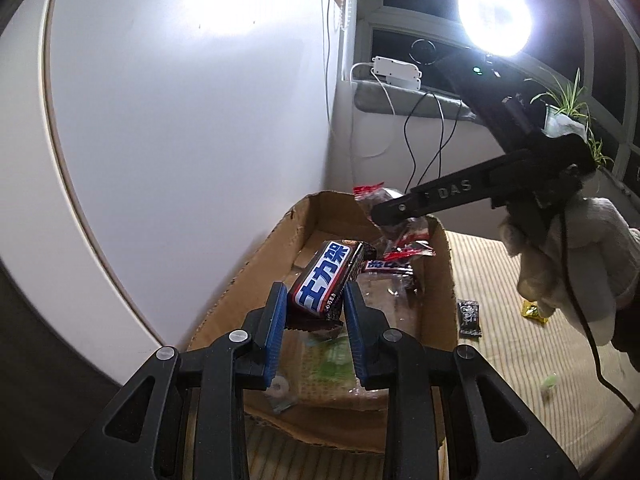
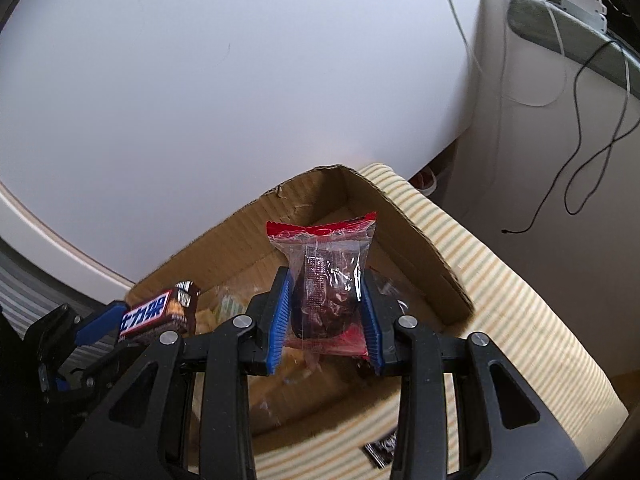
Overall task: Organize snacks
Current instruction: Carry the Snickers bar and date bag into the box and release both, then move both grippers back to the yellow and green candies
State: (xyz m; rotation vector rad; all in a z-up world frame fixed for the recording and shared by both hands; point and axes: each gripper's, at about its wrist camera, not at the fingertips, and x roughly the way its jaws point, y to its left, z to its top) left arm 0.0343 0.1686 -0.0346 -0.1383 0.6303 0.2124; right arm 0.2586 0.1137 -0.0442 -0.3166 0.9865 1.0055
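Observation:
My left gripper [image 1: 316, 292] is shut on a brown chocolate bar [image 1: 326, 276] with blue-and-white lettering, held above the open cardboard box [image 1: 444, 264]. The bar also shows at the left of the right wrist view [image 2: 158, 314]. My right gripper [image 2: 325, 300] is shut on a clear packet with red ends and a dark snack inside [image 2: 324, 280], held over the same box [image 2: 424, 252]. In the left wrist view the right gripper [image 1: 380, 212] reaches in from the right, held by a white-gloved hand [image 1: 568, 264]. Several wrapped snacks [image 1: 328, 364] lie inside the box.
The box stands on a striped cloth [image 1: 520, 360] against a white wall. Loose snacks lie on the cloth: a black packet [image 1: 469, 317], a yellow wrapper [image 1: 534, 312], a green candy [image 1: 549, 382]. A bright lamp [image 1: 495, 14], cables and a plant [image 1: 568, 100] are behind.

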